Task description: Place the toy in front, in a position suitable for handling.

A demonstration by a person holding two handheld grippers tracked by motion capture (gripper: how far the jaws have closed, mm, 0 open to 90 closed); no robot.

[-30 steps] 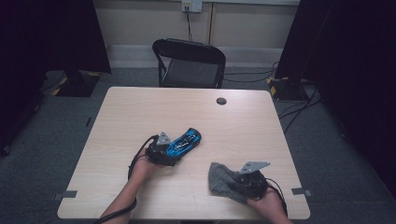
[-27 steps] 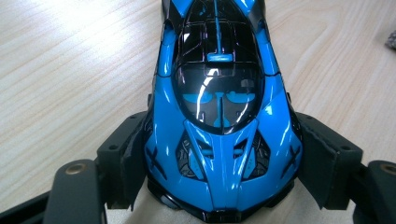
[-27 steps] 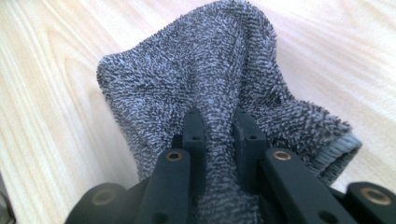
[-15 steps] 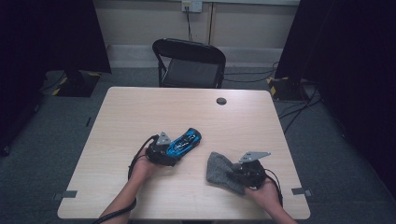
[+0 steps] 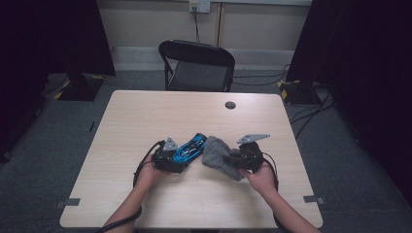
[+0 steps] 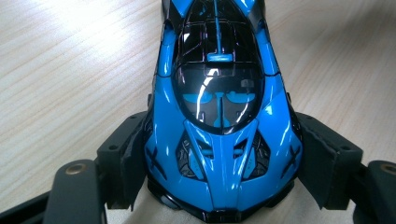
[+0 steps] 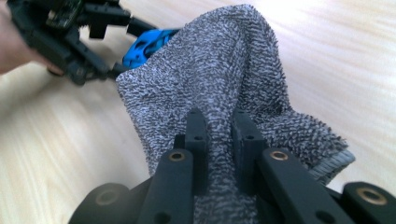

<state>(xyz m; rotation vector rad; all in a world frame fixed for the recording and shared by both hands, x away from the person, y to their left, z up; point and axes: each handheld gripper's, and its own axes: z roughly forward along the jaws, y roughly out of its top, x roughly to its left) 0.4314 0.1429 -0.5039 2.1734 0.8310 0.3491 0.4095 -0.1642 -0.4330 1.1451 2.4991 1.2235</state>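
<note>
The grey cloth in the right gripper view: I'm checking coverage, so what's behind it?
Behind the grey cloth a bit of the blue toy car shows, held by the left gripper. The rest is covered.

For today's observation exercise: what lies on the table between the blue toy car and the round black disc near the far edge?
Nothing: in the high view, the stretch of table between the blue toy car and the round black disc is bare wood.

From above our side we look forward and down over the whole tabletop (image 5: 145, 121) to a chair (image 5: 197, 65) beyond. Our left tool's camera sits very close over the blue toy car (image 6: 219, 116), looking along it. Our right tool's camera looks close along the grey cloth (image 7: 224, 79) and shares that car (image 7: 147, 44).
</note>
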